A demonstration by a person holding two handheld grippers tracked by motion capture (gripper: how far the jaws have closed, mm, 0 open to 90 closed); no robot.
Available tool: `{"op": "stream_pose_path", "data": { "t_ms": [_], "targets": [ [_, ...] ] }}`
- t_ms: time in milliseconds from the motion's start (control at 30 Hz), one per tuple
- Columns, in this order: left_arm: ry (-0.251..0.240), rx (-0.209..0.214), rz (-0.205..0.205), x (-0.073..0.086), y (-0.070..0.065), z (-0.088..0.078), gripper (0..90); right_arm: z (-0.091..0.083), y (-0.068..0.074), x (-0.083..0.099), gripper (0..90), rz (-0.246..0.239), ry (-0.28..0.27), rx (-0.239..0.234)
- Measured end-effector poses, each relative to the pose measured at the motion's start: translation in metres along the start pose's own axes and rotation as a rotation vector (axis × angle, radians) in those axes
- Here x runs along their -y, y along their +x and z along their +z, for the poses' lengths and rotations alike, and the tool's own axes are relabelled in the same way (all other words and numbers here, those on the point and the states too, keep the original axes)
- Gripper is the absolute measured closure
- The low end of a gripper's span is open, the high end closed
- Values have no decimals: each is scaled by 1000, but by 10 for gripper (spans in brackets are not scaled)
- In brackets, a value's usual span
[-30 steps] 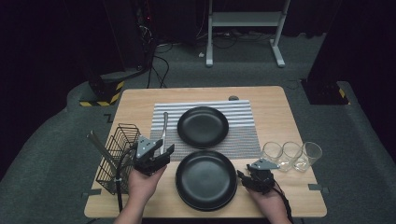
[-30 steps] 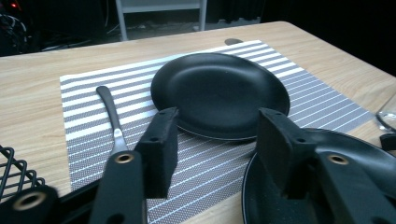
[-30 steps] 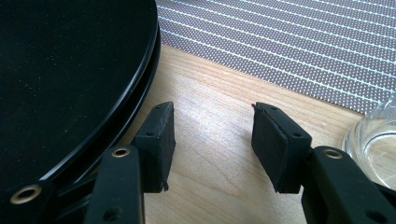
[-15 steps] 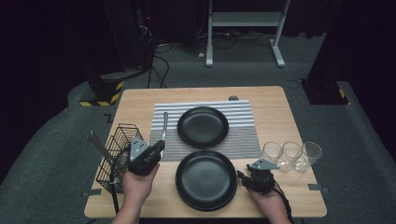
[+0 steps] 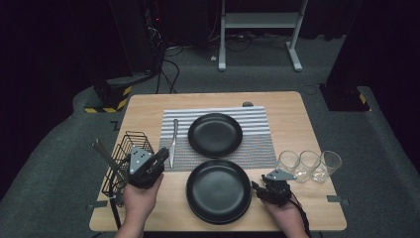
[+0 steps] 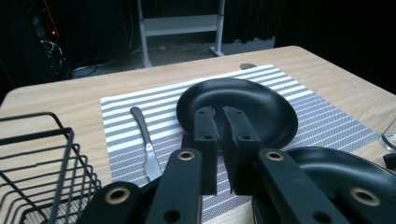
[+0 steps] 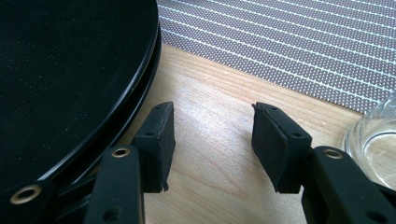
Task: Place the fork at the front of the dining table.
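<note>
Black plates dominate this half-laid table setting: one (image 5: 215,134) sits on the striped grey placemat (image 5: 257,151), while a stack of plates (image 5: 218,190) waits on bare wood at the near edge, between the person's two hands. The left gripper (image 5: 159,159) is raised just beside the wire cutlery basket (image 5: 124,163), its jaws having just been closing; in the left gripper view they stand almost together with nothing between them. Ahead of it, the knife (image 5: 173,143) lies flat on the mat's left margin, just left of the far plate, blade toward the person, which reads as a finished placement. More cutlery (image 5: 105,154) leans out of the basket, apparently next in line. The right gripper (image 5: 259,191) rests low on the table (image 5: 307,124) just right of the stack, jaws (image 7: 212,140) partly apart around bare wood, touching nothing; it seems parked there while the other hand works. Three clear glasses (image 5: 309,164) stand in a row at the right, off the mat, likely staged for later.
</note>
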State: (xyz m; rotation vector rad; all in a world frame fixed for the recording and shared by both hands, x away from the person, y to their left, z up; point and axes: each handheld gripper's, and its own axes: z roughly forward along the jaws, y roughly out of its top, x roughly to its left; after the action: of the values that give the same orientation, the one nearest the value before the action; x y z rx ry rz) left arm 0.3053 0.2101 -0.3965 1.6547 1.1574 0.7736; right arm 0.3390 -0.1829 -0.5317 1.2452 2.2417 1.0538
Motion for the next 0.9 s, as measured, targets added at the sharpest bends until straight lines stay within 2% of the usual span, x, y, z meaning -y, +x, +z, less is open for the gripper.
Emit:
{"op": "stream_pose_path", "data": {
  "t_ms": [567,900],
  "targets": [
    [-28,13,-16,-7,5,-11,732,0,0,0,490,-3,-1,1],
    [-35,-6,-24,-9,11,-16,728,0,0,0,490,-4,0,1]
  ]
}}
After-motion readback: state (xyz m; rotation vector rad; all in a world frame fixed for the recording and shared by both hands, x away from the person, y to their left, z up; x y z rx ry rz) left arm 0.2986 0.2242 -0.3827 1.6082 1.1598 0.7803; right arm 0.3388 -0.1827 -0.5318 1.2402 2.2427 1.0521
